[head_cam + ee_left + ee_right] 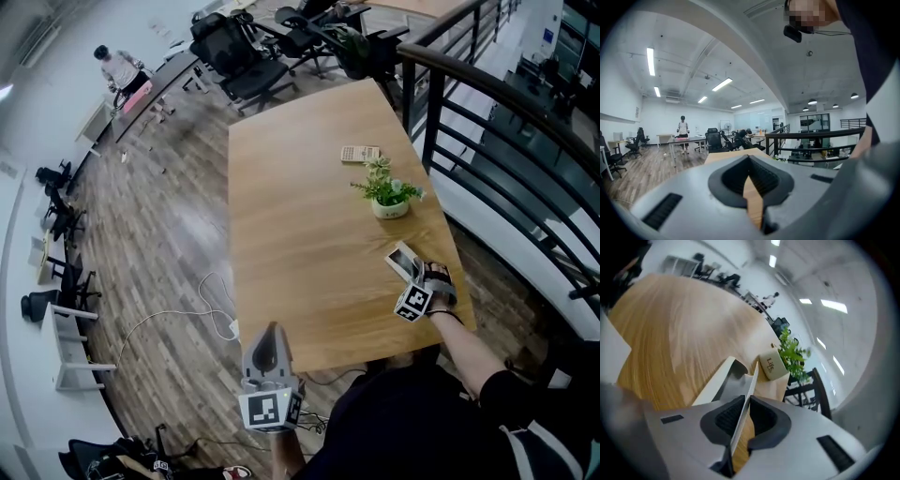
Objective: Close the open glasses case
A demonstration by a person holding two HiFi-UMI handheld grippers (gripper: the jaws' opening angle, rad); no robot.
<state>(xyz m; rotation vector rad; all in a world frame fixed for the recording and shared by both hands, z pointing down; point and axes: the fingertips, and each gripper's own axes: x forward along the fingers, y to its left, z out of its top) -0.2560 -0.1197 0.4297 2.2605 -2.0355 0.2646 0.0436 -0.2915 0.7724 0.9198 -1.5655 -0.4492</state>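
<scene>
the left gripper point(270, 336) hangs off the near left corner of the light wooden rectangular table point(300, 234), its grey jaws pressed together with nothing between them. near the table's near right edge lies the white hard-shell glasses case point(715, 383), open, its thin lid raised. the right gripper point(746, 399) is narrowed onto that lid, pinching it edge-on. near the case, further along the table, stands a small white ceramic pot with a green plant point(390, 208).

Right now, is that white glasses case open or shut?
Open: the white glasses case has its lid raised off the base, pinched by the right gripper.
</scene>
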